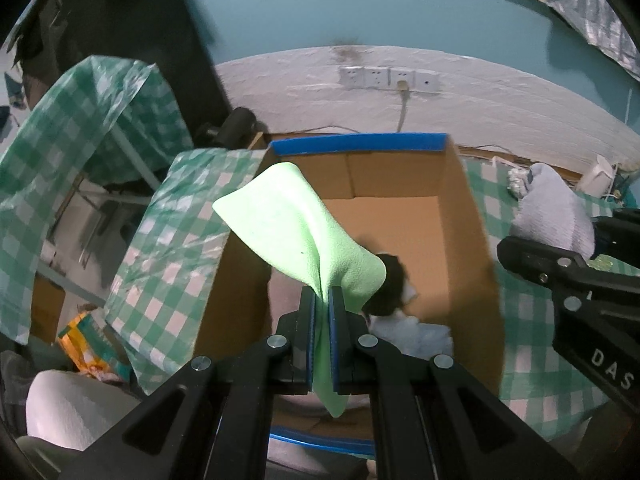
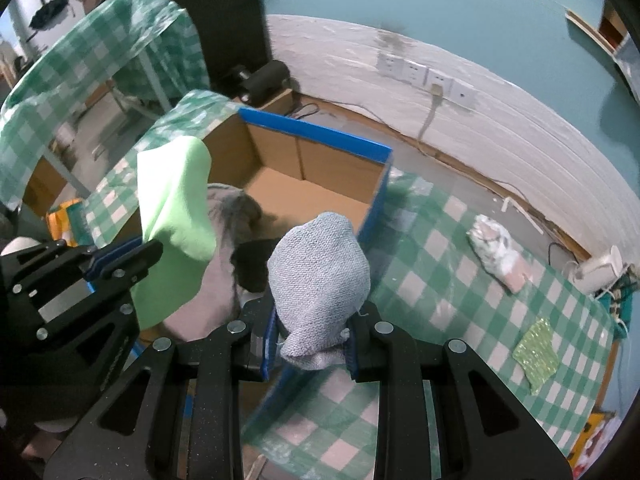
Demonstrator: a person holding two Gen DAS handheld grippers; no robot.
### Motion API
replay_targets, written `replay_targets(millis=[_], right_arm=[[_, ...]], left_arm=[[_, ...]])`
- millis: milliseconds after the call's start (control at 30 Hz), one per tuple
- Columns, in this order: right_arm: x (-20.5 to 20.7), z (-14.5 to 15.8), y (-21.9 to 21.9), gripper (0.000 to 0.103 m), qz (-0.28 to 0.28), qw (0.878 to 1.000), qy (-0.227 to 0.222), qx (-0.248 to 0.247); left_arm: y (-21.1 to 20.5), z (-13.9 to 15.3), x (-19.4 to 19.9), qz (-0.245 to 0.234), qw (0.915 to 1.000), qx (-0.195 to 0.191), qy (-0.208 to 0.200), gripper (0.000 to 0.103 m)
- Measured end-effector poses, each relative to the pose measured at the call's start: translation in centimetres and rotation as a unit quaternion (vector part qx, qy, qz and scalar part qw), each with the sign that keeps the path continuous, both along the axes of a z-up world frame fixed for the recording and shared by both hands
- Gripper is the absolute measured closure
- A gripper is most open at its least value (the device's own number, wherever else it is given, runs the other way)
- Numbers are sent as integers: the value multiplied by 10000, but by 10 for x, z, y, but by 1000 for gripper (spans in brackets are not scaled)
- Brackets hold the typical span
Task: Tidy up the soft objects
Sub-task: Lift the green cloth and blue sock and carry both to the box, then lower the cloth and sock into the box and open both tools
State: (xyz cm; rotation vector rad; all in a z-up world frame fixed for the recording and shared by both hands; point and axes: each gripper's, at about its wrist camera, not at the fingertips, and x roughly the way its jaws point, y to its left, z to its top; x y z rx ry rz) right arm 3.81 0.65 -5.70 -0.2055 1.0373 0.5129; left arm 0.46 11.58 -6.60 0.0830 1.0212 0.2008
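The left gripper has its jaws pressed together on a light green cloth; the cloth fans up and out above the jaws, and a short tail of it hangs below them. The right gripper is clamped on a bunched grey-blue knitted cloth, which bulges up between its blue-edged pads and hides most of their inner faces.

Both cloths hang over the open cardboard box with blue tape on its rim: the green one above its left part, the grey-blue one at its near right corner. Inside the box, beneath the cloths, lie a dark item and pale fabric; both are half covered by the green cloth and the grippers, so what they are is hard to say.

The box stands on a table under a green-and-white checked cover. To the right of the box, on that cover, lie a crumpled whitish bundle and, farther right, a flat green glittery square. Behind the box, wall sockets sit on the white lower wall, one with a cable plugged in.
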Motion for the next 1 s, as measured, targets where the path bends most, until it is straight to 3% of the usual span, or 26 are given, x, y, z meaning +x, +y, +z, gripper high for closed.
replay_targets(millis=[367, 467, 600, 767, 1000], right_arm=[[0, -13, 29, 77, 301, 9994, 181, 38], [-1, -17, 35, 72, 395, 9989, 239, 74], [-1, -18, 36, 61, 354, 9992, 190, 58], [1, -15, 27, 46, 197, 9997, 104, 100], [8, -11, -2, 42, -180, 9995, 124, 247]], left_arm=[[26, -15, 1, 295, 9994, 93, 123, 97], [31, -18, 2, 383, 9991, 114, 171, 94], [34, -24, 4, 455, 9985, 174, 267, 55], [33, -21, 5, 499, 9979, 379, 160, 39], [25, -11, 8, 498, 9980, 379, 26, 33]])
